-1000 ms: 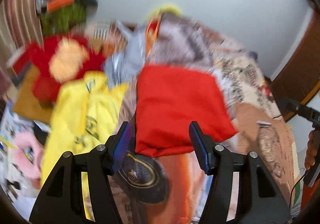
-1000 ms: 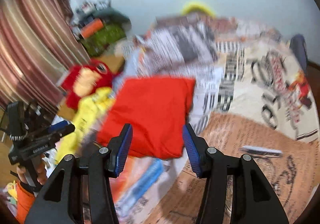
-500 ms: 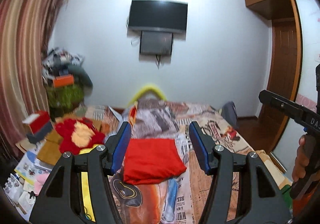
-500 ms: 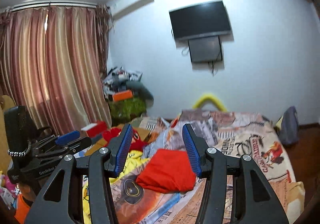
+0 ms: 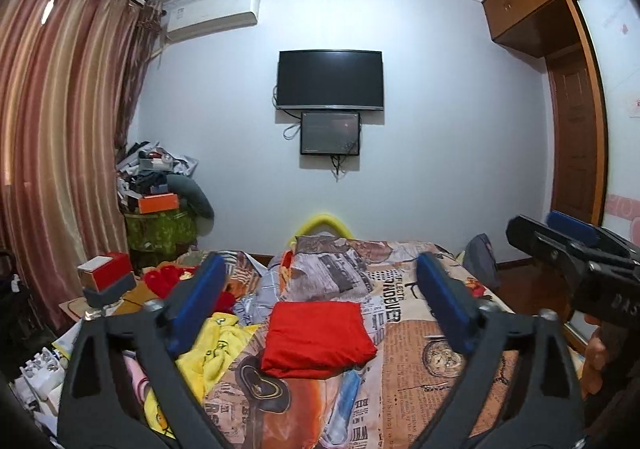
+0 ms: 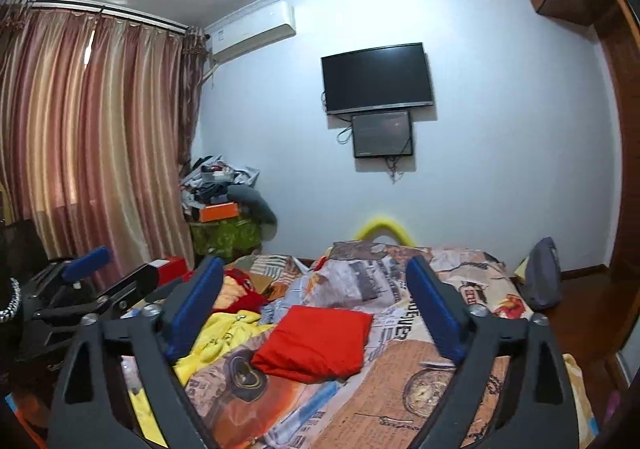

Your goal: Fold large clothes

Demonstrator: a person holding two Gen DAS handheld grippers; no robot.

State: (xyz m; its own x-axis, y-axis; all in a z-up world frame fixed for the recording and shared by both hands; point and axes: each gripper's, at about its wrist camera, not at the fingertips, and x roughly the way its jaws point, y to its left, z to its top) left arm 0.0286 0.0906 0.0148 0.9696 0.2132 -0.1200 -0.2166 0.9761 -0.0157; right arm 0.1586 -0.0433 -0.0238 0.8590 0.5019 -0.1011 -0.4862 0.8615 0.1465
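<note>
A folded red garment (image 5: 318, 333) lies flat on the patterned bed cover (image 5: 420, 353); it also shows in the right wrist view (image 6: 314, 343). A crumpled yellow garment (image 5: 212, 345) lies to its left, also seen in the right wrist view (image 6: 216, 337). My left gripper (image 5: 320, 305) is open and empty, held up and back from the bed. My right gripper (image 6: 316, 305) is open and empty, also well back from the red garment. Each gripper shows at the edge of the other's view, the right one (image 5: 568, 245) and the left one (image 6: 80, 289).
A red plush toy (image 5: 168, 281) and a red and grey box (image 5: 108, 281) sit left of the bed. A pile of clutter (image 5: 160, 201) stands in the corner by the curtain (image 5: 60, 149). A grey bag (image 6: 542, 275) rests at the bed's right edge. A TV (image 5: 330, 81) hangs on the far wall.
Both grippers have pulled back and tilted up from close over the red garment, so the whole room and wall now show. The red garment stays folded on the bed.
</note>
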